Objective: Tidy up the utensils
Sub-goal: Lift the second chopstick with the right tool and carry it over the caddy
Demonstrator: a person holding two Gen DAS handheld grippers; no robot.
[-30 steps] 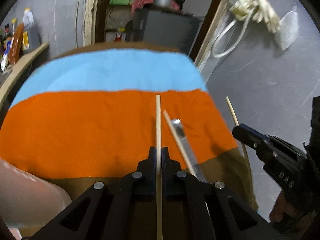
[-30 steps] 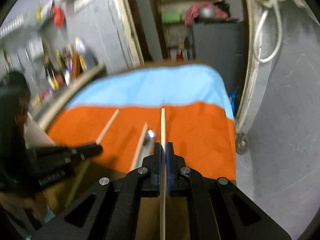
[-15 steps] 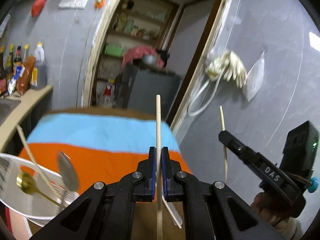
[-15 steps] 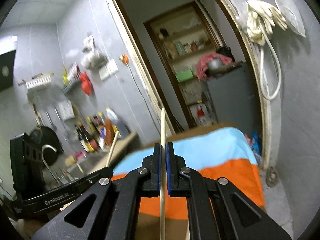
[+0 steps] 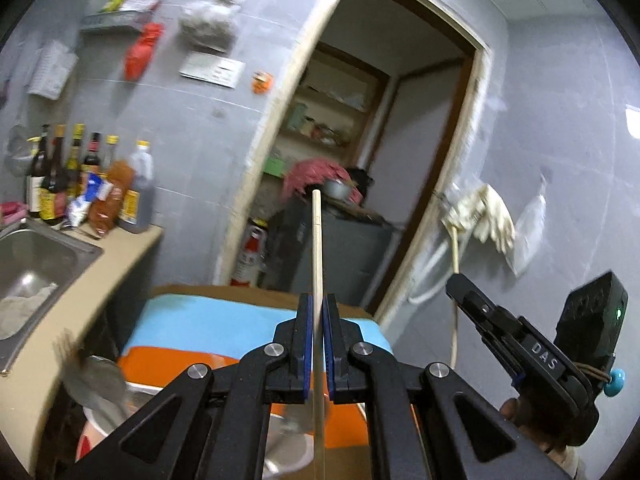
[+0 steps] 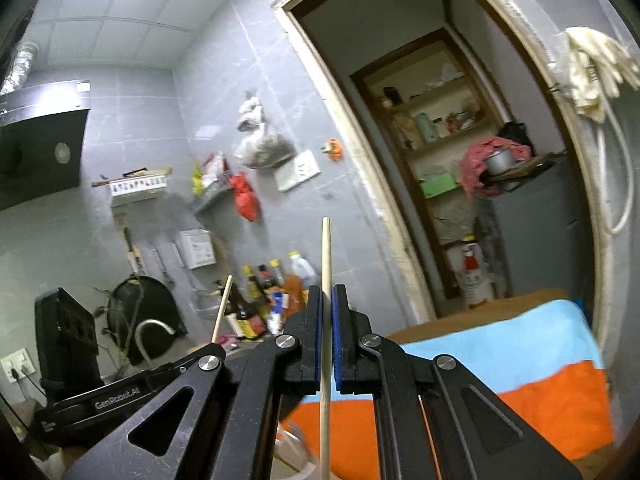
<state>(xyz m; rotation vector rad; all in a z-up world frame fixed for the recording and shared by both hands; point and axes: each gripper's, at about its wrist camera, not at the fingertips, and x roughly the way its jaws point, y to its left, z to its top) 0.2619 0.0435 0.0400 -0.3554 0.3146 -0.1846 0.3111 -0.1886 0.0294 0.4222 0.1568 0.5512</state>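
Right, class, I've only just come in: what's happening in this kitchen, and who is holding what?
A person is sorting utensils with a handheld claw in each hand. The left claw is shut on one wooden chopstick, and the right claw is shut on another chopstick. Both sticks are held in the air above the table's striped cloth. A white container with a metal spoon in it sits low on the left, so the chopsticks probably go there.

Two pale wooden chopsticks [image 5: 317, 256] [image 6: 326, 280] (one per clamp), each lengthwise between blue pads, tips forward.
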